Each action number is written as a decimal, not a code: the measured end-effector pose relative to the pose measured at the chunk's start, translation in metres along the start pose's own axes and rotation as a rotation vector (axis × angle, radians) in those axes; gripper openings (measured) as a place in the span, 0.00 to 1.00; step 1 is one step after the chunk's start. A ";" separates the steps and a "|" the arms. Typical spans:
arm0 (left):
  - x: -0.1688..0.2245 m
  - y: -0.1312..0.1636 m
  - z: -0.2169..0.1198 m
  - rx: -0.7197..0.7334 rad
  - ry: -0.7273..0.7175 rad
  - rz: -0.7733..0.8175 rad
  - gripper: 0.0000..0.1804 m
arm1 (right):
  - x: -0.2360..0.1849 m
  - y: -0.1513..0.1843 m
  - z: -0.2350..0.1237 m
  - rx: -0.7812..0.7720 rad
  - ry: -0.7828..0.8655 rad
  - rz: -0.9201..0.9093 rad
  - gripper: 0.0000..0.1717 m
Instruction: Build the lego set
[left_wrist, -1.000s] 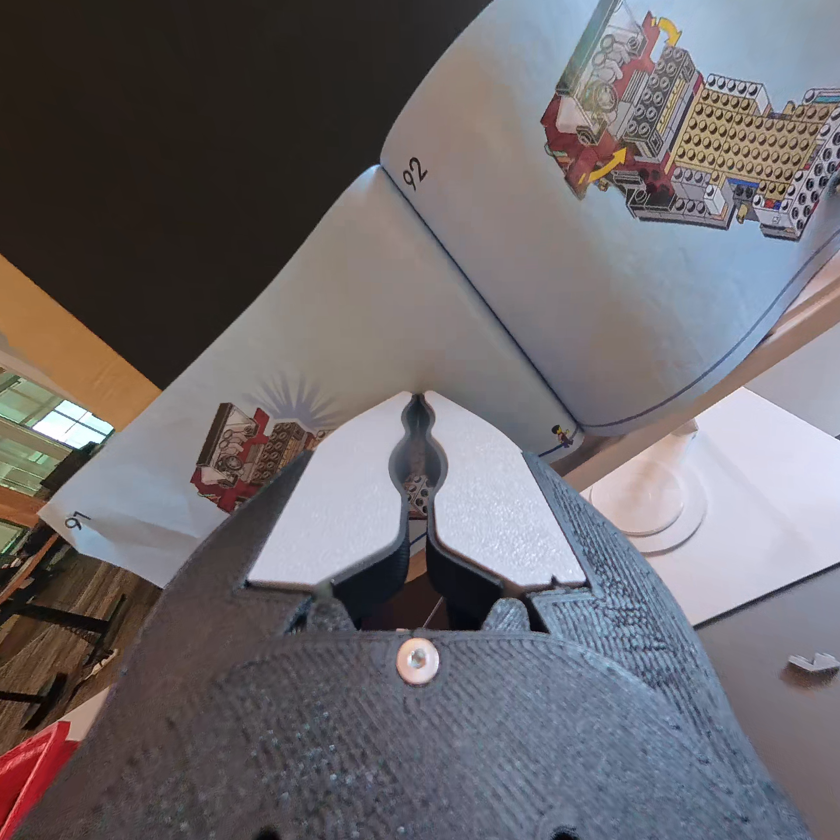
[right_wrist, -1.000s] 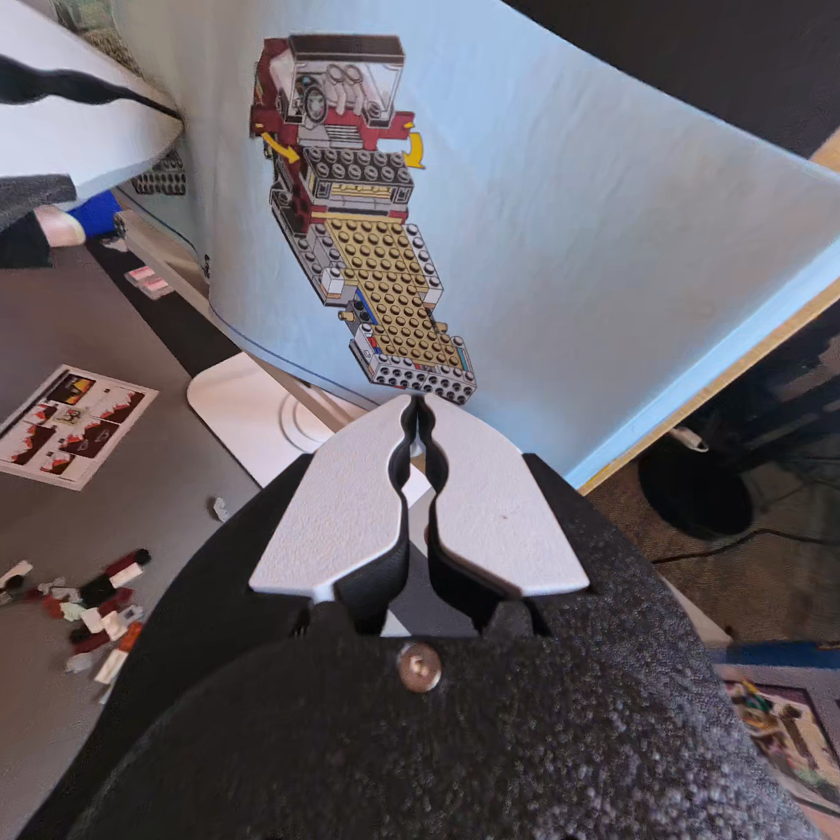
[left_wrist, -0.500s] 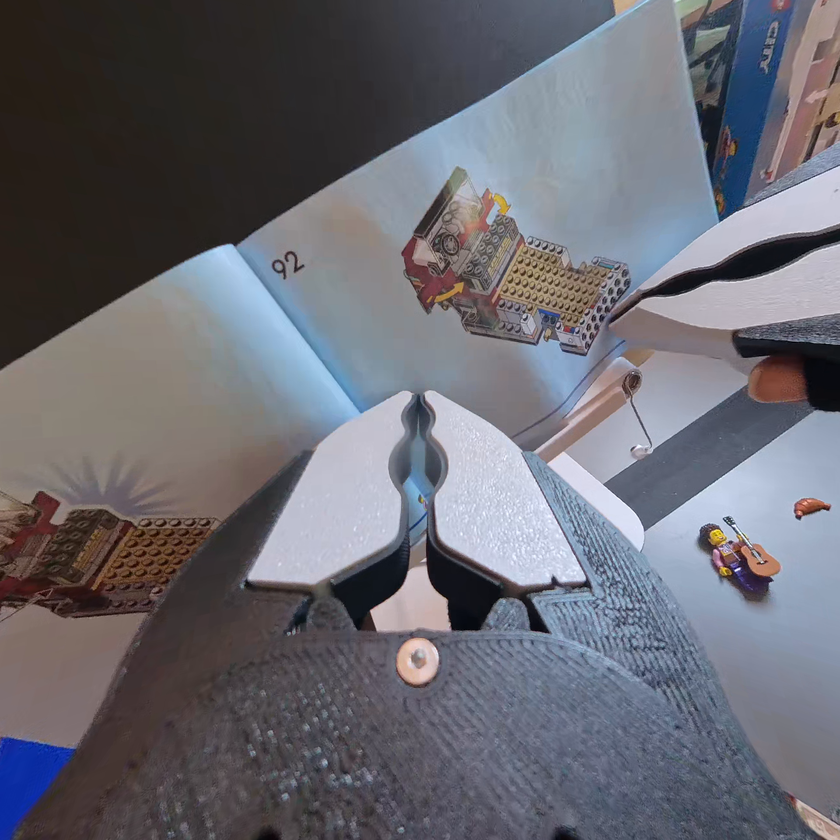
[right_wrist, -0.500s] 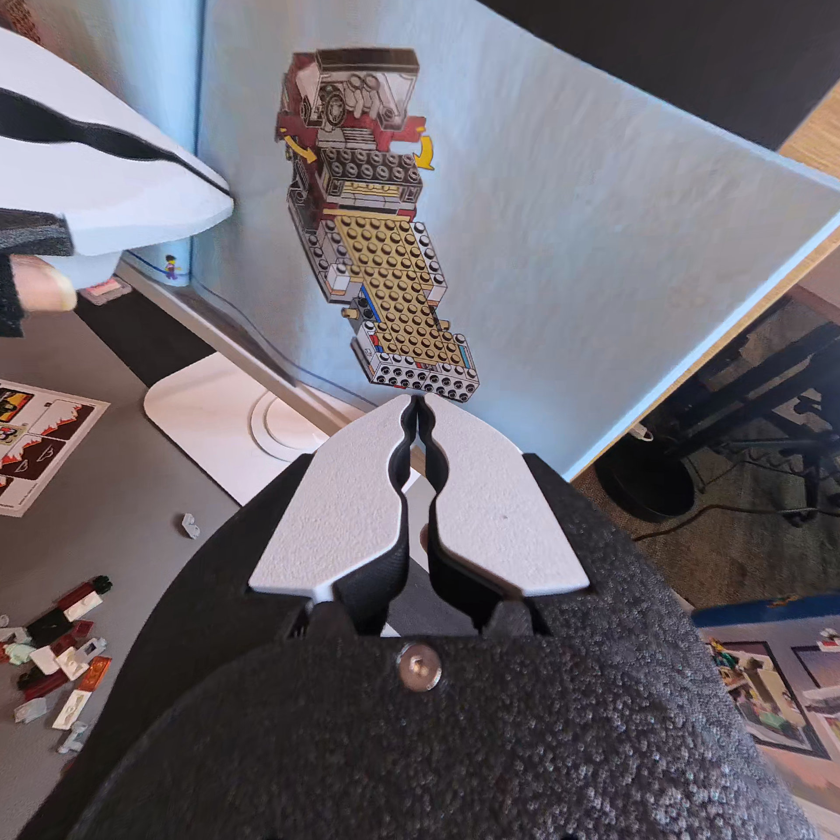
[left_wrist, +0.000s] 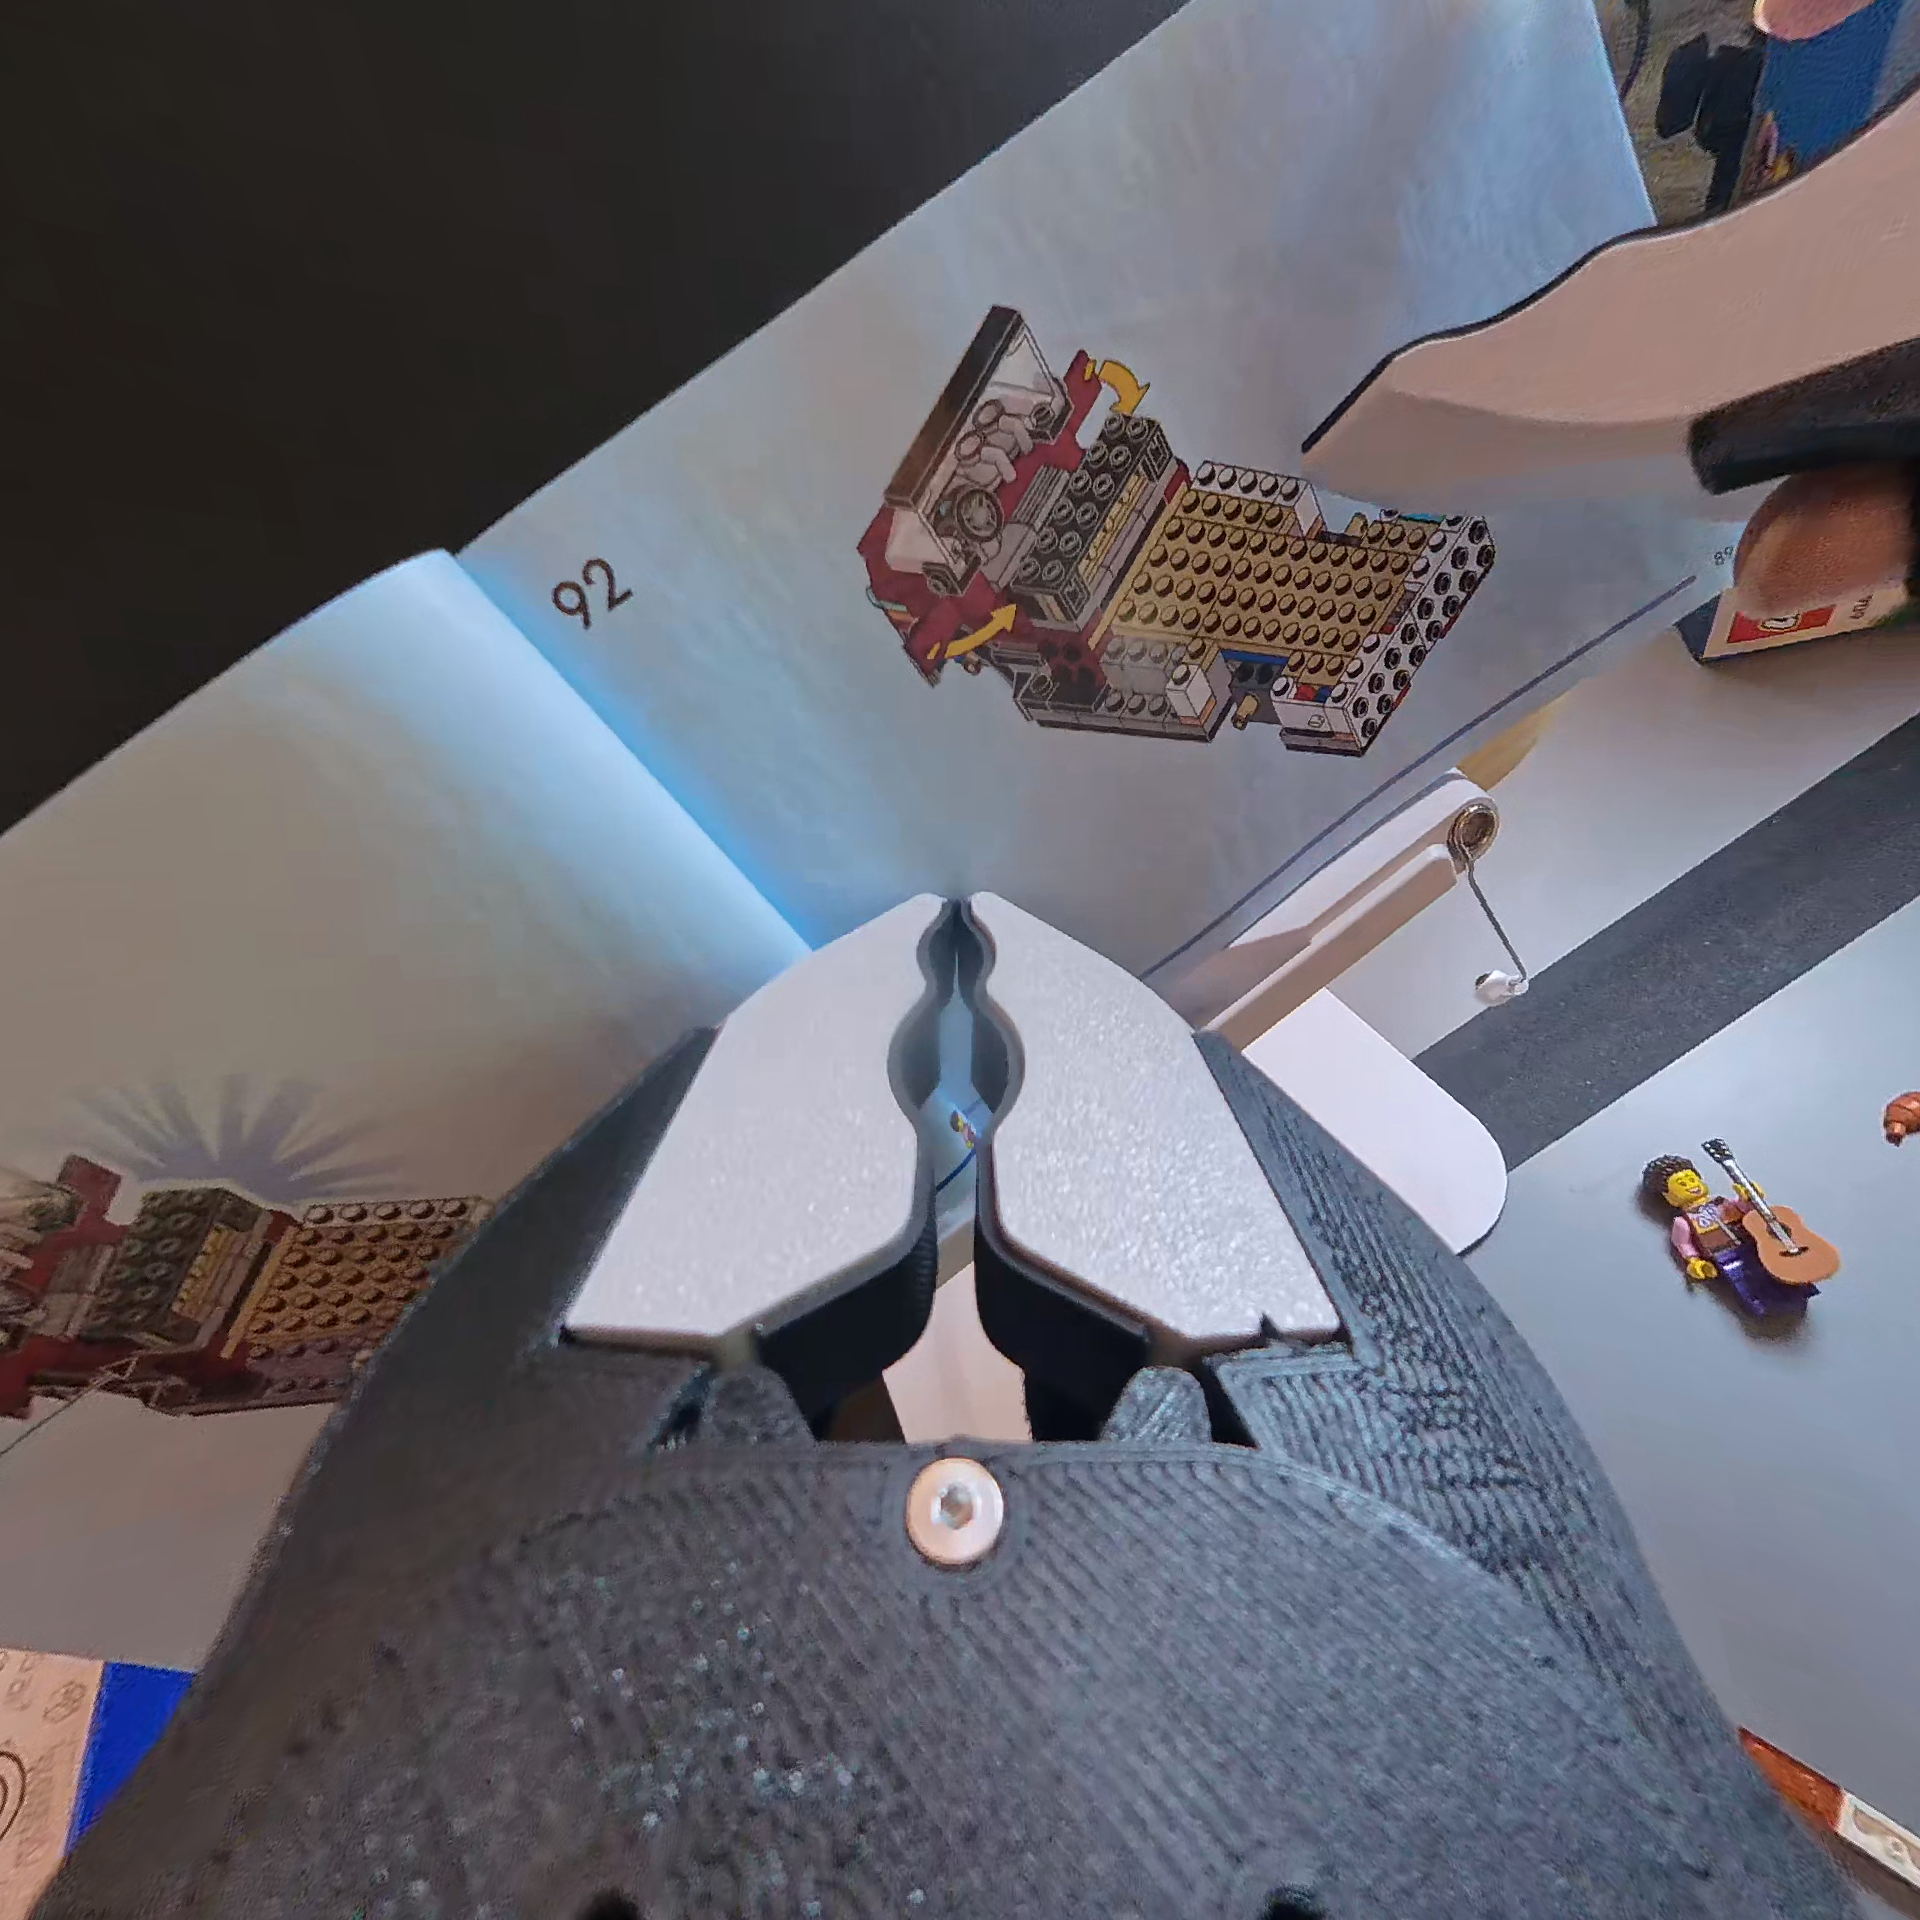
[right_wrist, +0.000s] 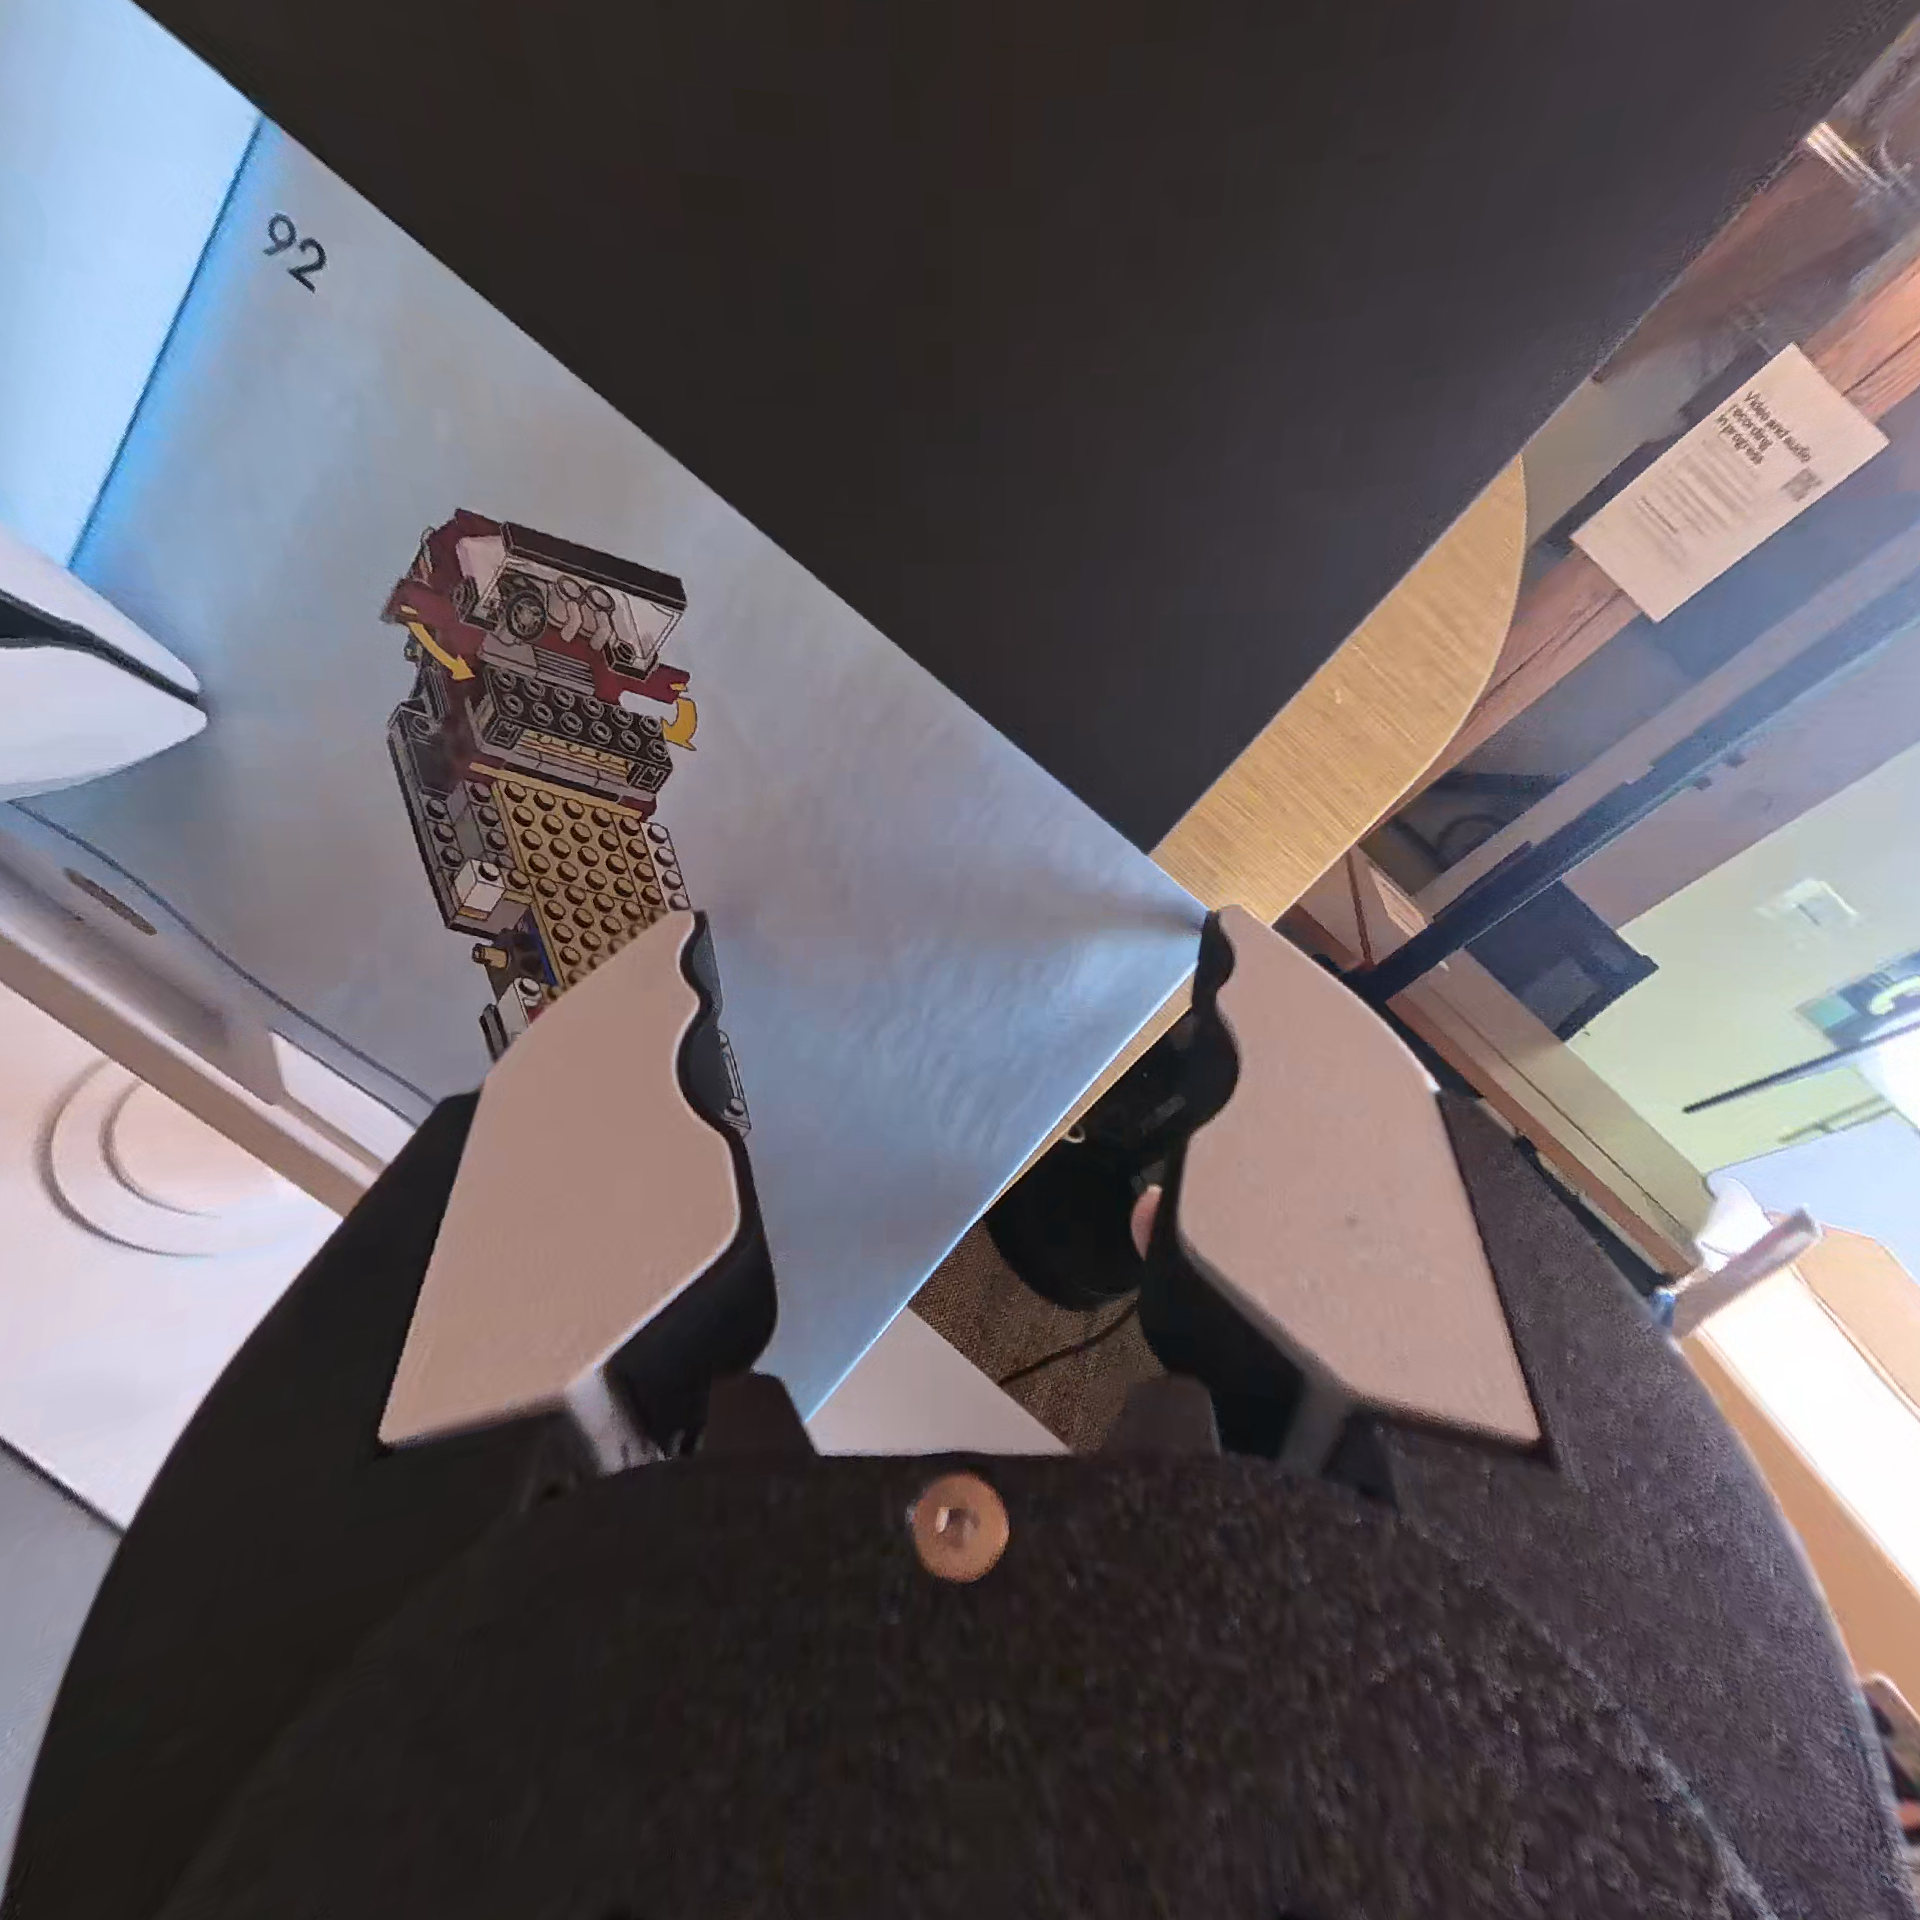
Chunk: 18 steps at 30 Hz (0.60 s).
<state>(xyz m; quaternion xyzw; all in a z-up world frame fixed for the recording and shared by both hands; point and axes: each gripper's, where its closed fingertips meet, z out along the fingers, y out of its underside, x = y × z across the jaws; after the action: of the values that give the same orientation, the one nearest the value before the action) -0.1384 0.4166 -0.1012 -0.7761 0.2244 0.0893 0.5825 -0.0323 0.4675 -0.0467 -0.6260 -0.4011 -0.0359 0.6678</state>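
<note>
An open building-instruction booklet (left_wrist: 831, 727) stands on a white stand (left_wrist: 1382, 1122); its pages show a brick model. My left gripper (left_wrist: 958, 906) is shut with nothing between the pads, and its tips are at the right page close to the spine. My right gripper (right_wrist: 956, 935) is open wide. The outer edge of the booklet's right page (right_wrist: 883, 831) lies between its fingers, and the right fingertip (right_wrist: 1221, 940) is at the page's corner; neither pad presses on it. The right gripper also shows in the left wrist view (left_wrist: 1558, 343), and the left gripper in the right wrist view (right_wrist: 94, 707).
A toy figure with a guitar (left_wrist: 1735, 1236) and a small brown piece (left_wrist: 1901, 1117) lie on the grey table (left_wrist: 1714, 1507). A box (left_wrist: 1787, 634) stands behind the stand. Past the page are a wooden tabletop edge (right_wrist: 1351, 707) and a paper sign (right_wrist: 1725, 478).
My right gripper's jaws went from shut to wide open, and it moved to the page's outer edge. My left gripper stayed shut and shifted along the booklet towards the spine.
</note>
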 end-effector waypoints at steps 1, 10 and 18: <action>0.000 0.000 0.000 0.006 0.004 -0.006 0.00 | 0.000 0.000 0.001 0.005 0.007 0.003 0.52; 0.001 0.001 -0.002 0.027 0.026 -0.034 0.00 | -0.003 0.006 -0.002 0.046 0.030 0.017 0.30; 0.002 0.002 -0.004 0.036 0.036 -0.034 0.00 | 0.007 0.001 -0.006 0.070 0.038 0.025 0.26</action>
<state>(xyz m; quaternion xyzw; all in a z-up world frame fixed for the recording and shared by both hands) -0.1384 0.4122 -0.1024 -0.7709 0.2231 0.0611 0.5935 -0.0236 0.4655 -0.0428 -0.6063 -0.3816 -0.0252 0.6972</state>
